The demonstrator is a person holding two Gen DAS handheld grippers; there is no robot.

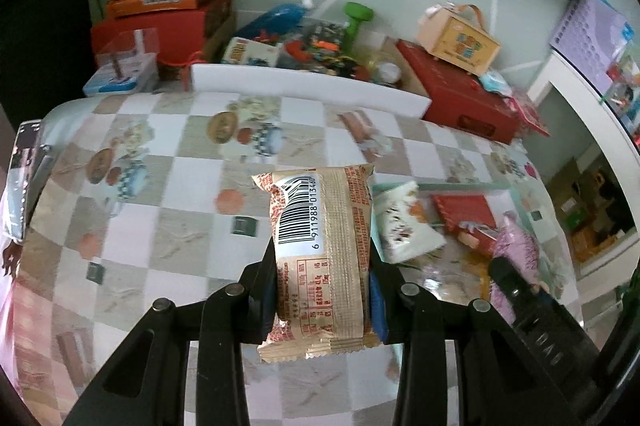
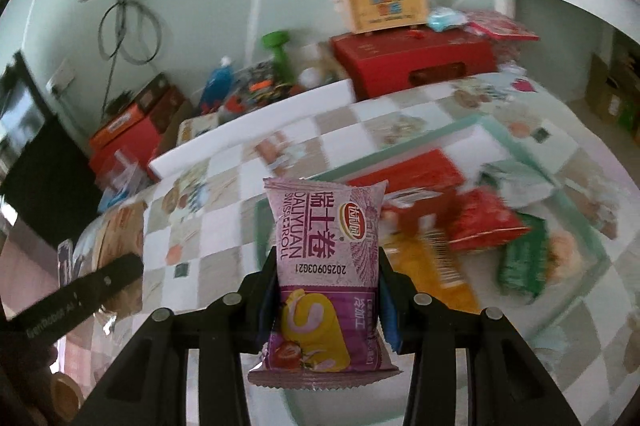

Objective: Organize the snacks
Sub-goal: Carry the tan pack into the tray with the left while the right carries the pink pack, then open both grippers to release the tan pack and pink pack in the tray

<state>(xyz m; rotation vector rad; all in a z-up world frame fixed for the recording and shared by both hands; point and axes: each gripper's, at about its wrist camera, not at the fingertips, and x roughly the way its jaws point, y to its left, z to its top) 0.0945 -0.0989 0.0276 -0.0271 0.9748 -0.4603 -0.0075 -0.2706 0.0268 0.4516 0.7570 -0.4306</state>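
Note:
My left gripper (image 1: 322,266) is shut on a tan snack packet (image 1: 320,250) with a barcode, held upright above the checkered tablecloth. My right gripper (image 2: 326,278) is shut on a purple Swiss roll packet (image 2: 324,266), held above the table near a pale green tray (image 2: 520,146). The tray holds several snacks: a red box (image 2: 408,178), a red bag (image 2: 484,222), a green packet (image 2: 524,266) and a yellow packet (image 2: 436,266). In the left wrist view the tray (image 1: 480,186) lies to the right, with a white packet (image 1: 404,222) and the right gripper's arm (image 1: 532,310).
A white foam board (image 1: 308,82) stands at the table's far edge. Behind it are red boxes (image 1: 468,98), a wooden box (image 1: 460,42), a green dumbbell (image 1: 356,22) and clutter. The left gripper's arm (image 2: 80,298) shows at left in the right wrist view.

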